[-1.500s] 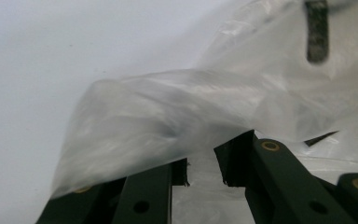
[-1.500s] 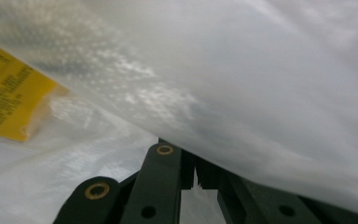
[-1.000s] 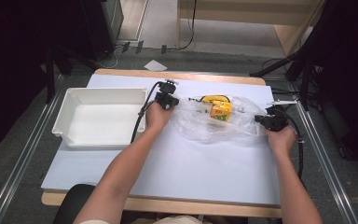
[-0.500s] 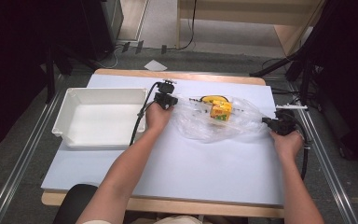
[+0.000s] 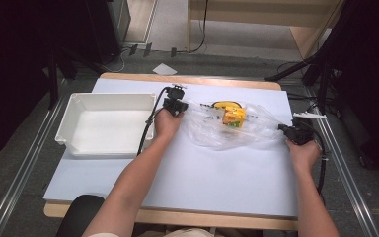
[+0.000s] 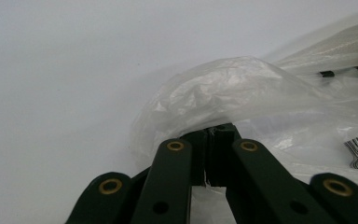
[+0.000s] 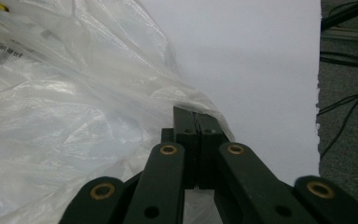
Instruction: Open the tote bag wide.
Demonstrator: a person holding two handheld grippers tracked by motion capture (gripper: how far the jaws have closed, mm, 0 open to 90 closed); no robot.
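Left gripper (image 6: 213,133) just clamping onto bag (image 5: 227,129) edge, film pinched btwn jaws. Right gripper (image 7: 196,122) clenched on opp. edge, now further out toward 3 o'clock. Bag mid-table, stretched flat, yellow items (image 5: 232,114) inside. Both ends held, prob. ready to lift toward tray (image 5: 74,111) at 9.

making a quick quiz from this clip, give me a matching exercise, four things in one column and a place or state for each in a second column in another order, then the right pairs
Things
1. white tray
2. yellow carton
3. left gripper
4. right gripper

Places or states
A. inside the clear plastic bag
B. shut on the bag's right edge
C. empty, at the table's left side
D. shut on the bag's left edge

Pairs: 1-C, 2-A, 3-D, 4-B
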